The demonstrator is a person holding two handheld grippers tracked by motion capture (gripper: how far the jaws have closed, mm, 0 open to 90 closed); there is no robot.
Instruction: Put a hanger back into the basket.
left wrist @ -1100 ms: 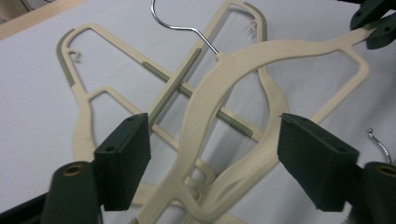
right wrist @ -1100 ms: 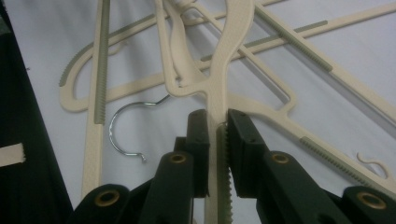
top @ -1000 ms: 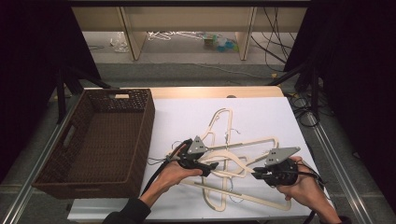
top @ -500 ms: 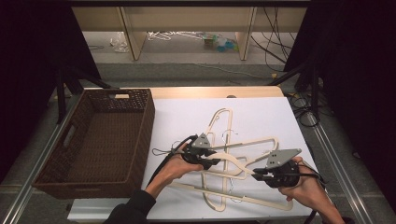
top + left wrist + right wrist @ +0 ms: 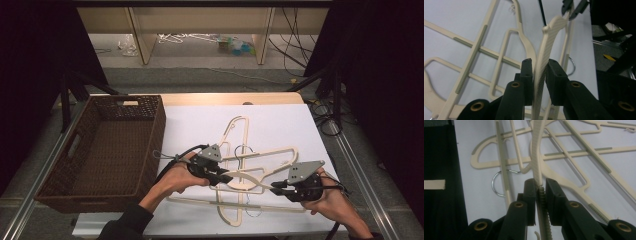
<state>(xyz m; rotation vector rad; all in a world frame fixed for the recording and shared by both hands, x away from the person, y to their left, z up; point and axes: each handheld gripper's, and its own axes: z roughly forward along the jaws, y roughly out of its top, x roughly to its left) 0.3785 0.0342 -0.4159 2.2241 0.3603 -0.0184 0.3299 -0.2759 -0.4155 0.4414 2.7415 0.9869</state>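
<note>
Several beige plastic hangers [image 5: 240,135] lie crossed on the white sheet [image 5: 280,125]. One of them, the beige hanger [image 5: 250,176], is raised a little and spans between my two grippers. My left gripper [image 5: 226,178] has just been closing, and its pads now press on one shoulder of that hanger [image 5: 551,32], as the left gripper [image 5: 540,62] view shows. My right gripper [image 5: 275,187] is shut on the other end. In the right gripper [image 5: 539,182] view the ribbed arm of the hanger [image 5: 536,145] runs up from between the jaws.
A dark wicker basket [image 5: 150,145] stands on the table's left, close to my left hand. A metal hook [image 5: 496,182] of a lying hanger curls on the sheet under the right gripper. Black stands and cables flank the table.
The left gripper's jaws have closed onto the hanger's shoulder and that hand has risen slightly with it. The right hand has kept still, gripping the other end.
</note>
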